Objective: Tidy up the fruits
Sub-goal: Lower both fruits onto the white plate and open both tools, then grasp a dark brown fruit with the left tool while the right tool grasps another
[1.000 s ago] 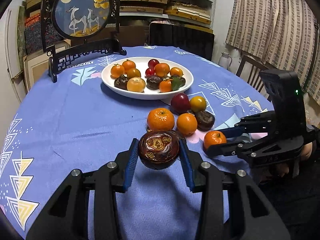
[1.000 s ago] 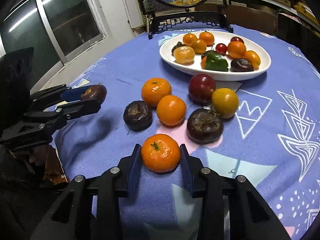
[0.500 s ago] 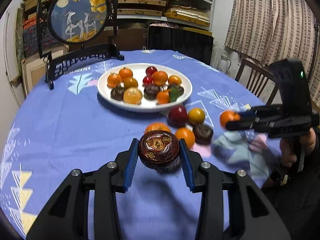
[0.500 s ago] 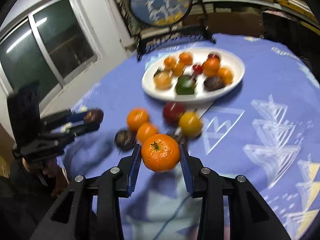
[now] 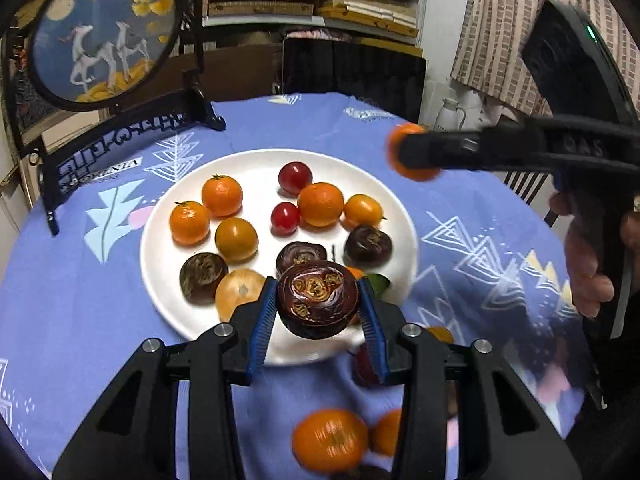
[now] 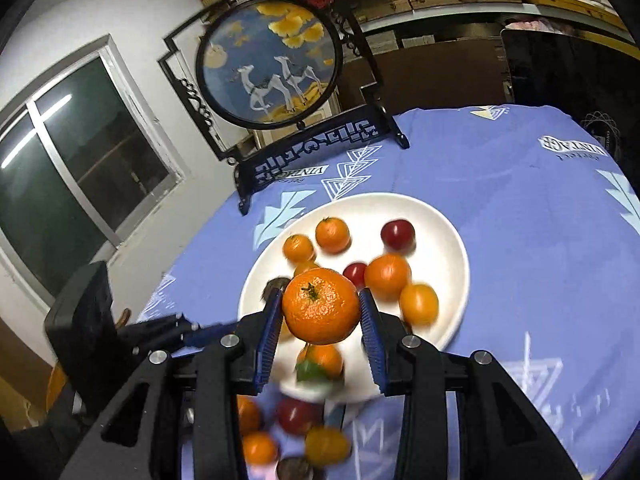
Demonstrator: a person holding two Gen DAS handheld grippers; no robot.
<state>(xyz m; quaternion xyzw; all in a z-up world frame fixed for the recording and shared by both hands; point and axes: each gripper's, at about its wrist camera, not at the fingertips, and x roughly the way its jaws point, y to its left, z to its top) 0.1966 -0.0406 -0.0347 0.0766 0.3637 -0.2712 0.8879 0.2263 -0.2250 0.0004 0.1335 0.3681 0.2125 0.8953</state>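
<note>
Left tongs (image 5: pixel 318 306) clamp a dark fruit (image 5: pixel 318 305), right tongs (image 6: pixel 320 309) an orange (image 6: pixel 321 309), above the plate (image 5: pixel 256 164).

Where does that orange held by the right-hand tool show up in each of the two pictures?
Left wrist view: the orange sits upper right, pinched at the tip of the right tool, which reaches in from the right edge above the table.
Right wrist view: the orange is at centre, between the blue pads, over the plate.
Shared landmark: the white plate of fruit.
</note>
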